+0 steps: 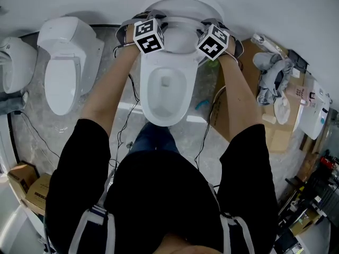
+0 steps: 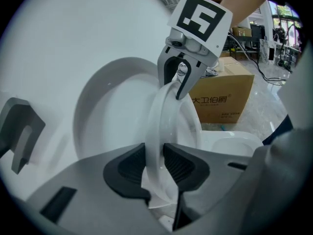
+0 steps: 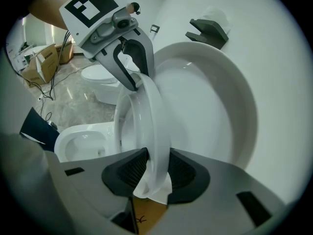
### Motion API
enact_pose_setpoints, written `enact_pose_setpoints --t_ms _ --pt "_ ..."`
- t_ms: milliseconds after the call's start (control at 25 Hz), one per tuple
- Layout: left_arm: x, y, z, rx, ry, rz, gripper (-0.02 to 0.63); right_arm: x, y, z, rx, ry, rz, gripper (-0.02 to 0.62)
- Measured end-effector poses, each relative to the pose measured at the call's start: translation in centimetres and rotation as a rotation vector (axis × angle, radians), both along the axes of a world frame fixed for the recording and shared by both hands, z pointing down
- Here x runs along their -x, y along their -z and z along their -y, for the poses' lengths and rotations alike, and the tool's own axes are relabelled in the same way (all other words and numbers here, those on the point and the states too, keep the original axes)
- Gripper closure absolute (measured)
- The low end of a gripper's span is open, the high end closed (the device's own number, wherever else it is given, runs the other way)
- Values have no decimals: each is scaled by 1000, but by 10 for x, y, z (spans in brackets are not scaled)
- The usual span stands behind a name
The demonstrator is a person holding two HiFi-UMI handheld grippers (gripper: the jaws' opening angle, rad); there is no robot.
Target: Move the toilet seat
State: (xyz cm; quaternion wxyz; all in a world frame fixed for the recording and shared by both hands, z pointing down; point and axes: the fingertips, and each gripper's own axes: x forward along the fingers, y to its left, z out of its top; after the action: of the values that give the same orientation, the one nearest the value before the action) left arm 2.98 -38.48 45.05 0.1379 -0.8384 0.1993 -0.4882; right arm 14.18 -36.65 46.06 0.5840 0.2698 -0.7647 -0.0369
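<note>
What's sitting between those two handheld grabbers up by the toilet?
Only the raised white toilet seat: the left gripper and right gripper each clamp one side of its ring, shown in both gripper views.

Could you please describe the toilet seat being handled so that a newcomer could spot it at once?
On the grey floor stand several white toilets; take the open toilet directly before the person. Its seat is the thin ring raised on edge in front of the upright lid, and it alone has the left tongs and right tongs clamped on its rim.
</note>
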Motion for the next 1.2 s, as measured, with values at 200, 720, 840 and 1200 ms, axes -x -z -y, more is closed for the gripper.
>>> enact_pose_setpoints --t_ms 200,720,840,1200 --pt "-3 0 2 2 6 6 497 -3 0 3 -13 -18 -5 459" --pt "3 31 -15 -164 78 -146 380 -1 38 -11 -350 -99 39 405" --pt "6 49 -28 -196 123 -251 380 3 60 -21 -431 -135 113 411" --pt "12 116 -80 -317 223 -506 597 11 122 -62 -570 -306 353 563"
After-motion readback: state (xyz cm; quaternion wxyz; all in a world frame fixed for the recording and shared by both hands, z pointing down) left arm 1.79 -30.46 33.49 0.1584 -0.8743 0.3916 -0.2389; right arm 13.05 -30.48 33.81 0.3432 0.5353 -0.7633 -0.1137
